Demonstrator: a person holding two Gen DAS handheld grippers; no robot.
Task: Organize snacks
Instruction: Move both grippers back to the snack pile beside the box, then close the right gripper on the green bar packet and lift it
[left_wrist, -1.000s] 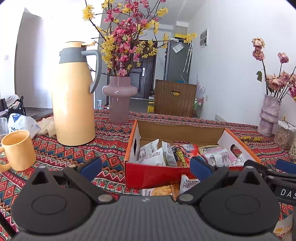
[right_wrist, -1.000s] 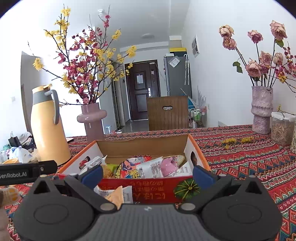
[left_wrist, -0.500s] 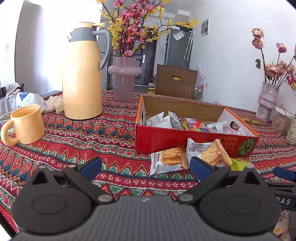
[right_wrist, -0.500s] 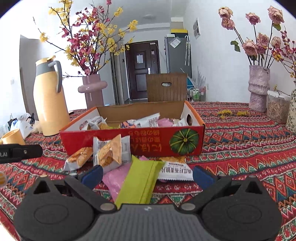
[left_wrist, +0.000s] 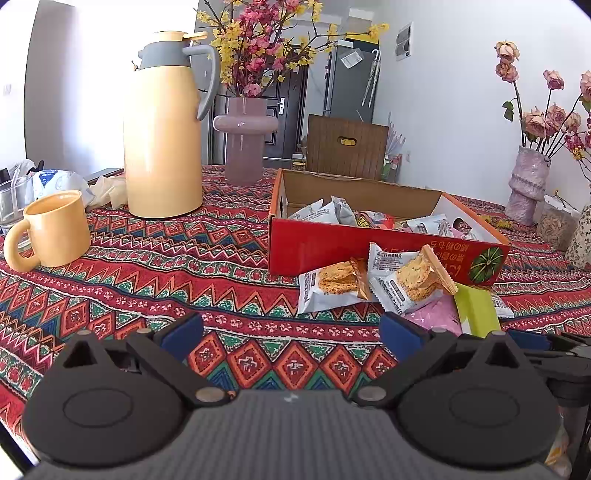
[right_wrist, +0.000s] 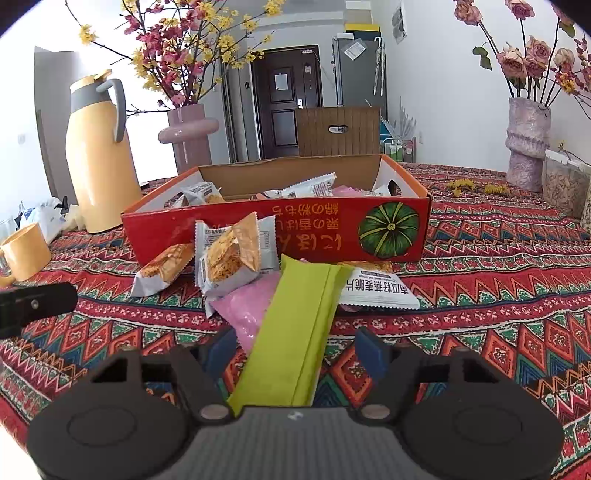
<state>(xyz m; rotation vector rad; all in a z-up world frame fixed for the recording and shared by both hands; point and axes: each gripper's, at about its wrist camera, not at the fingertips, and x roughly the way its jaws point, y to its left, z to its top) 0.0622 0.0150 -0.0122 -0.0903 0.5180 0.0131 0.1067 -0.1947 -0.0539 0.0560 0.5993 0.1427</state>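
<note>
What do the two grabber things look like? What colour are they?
Both look alike. The left gripper and the right gripper have a ribbed dark grey body, two black rounded housings each with a round disc, and black angled fingers with small silver pivot pins. The fingertips carry blue pads. No cables, sleeves or hands show.

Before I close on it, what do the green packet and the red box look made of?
Green packet: looks like matte plastic film, with a folded lengthwise seam and no glare; it could be coated paper. Red box: corrugated cardboard, printed glossy red outside, with bare brown inner walls and a raw cut rim.
</note>
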